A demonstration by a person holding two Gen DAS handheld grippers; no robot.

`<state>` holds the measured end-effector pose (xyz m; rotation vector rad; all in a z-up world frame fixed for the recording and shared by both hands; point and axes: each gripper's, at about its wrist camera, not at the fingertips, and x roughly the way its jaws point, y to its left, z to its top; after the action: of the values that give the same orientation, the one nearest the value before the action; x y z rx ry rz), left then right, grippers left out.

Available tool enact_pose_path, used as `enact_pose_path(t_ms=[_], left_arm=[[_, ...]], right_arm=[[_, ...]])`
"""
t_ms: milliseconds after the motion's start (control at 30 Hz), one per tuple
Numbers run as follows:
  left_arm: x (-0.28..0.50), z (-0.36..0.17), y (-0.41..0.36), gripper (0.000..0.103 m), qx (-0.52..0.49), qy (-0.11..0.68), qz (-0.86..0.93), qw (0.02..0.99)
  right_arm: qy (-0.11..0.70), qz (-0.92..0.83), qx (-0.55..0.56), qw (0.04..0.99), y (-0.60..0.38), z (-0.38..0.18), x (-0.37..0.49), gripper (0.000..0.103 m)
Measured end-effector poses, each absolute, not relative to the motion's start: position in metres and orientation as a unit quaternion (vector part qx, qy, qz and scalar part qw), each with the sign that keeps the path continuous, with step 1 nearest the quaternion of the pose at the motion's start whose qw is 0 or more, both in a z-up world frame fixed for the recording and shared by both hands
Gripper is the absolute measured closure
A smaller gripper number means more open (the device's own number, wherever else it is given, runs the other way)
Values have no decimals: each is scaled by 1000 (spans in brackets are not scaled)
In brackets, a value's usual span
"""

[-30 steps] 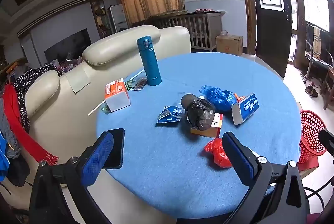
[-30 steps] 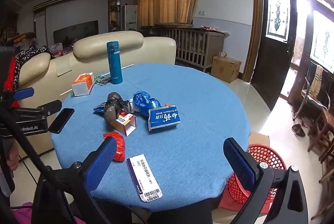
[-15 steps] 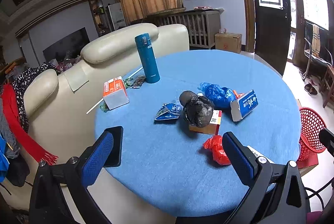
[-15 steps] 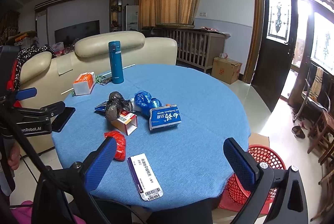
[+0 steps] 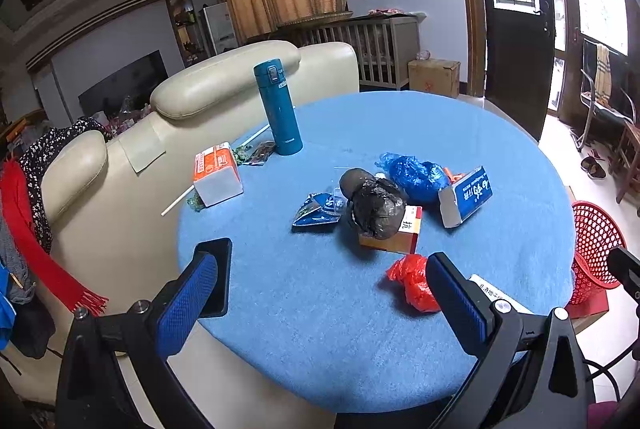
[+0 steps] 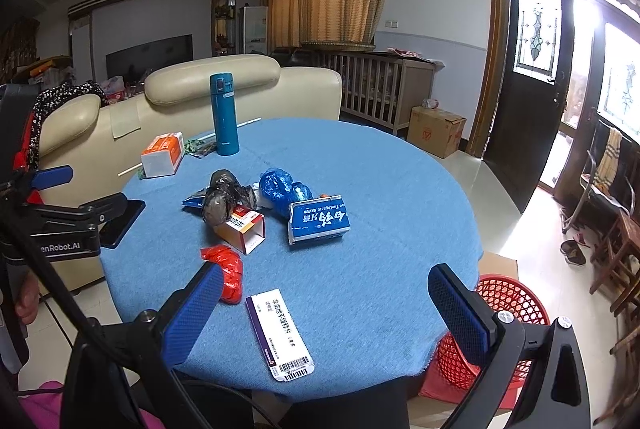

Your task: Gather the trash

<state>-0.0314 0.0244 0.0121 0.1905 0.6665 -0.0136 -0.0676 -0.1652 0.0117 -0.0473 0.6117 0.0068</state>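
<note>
Trash lies on a round blue table point(image 5: 320, 317): a black crumpled bag point(image 5: 374, 205) on a red-white box point(image 5: 404, 235), a blue bag point(image 5: 416, 173), a blue toothpaste box point(image 5: 466, 195), a blue wrapper point(image 5: 318, 211), a red bag point(image 5: 412, 279) and a flat white-purple box point(image 6: 278, 333). A red basket point(image 6: 508, 303) stands on the floor at the table's right. My left gripper point(image 5: 320, 303) is open and empty above the near edge. My right gripper point(image 6: 324, 313) is open and empty over the flat box.
A teal flask point(image 5: 278, 107), an orange tissue box point(image 5: 216, 173) and a black phone point(image 5: 218, 279) are on the table's left side. A cream sofa point(image 5: 120, 157) stands behind it. A cardboard box point(image 6: 436, 129) sits by the door.
Both grippers have drawn back a little from the table, so the items look slightly farther away. Nothing on the table has moved. Both jaws stay open.
</note>
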Motion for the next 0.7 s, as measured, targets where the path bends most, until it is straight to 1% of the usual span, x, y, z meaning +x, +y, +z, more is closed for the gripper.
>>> enact_pose_path(t_ms=[500, 700], left_arm=[[-30, 8, 24, 0, 96, 333, -8, 938], [-29, 6, 24, 0, 96, 337, -9, 937]], right_arm=[[318, 5, -27, 948, -164, 8, -65, 0], [308, 3, -31, 951, -162, 5, -65, 0]])
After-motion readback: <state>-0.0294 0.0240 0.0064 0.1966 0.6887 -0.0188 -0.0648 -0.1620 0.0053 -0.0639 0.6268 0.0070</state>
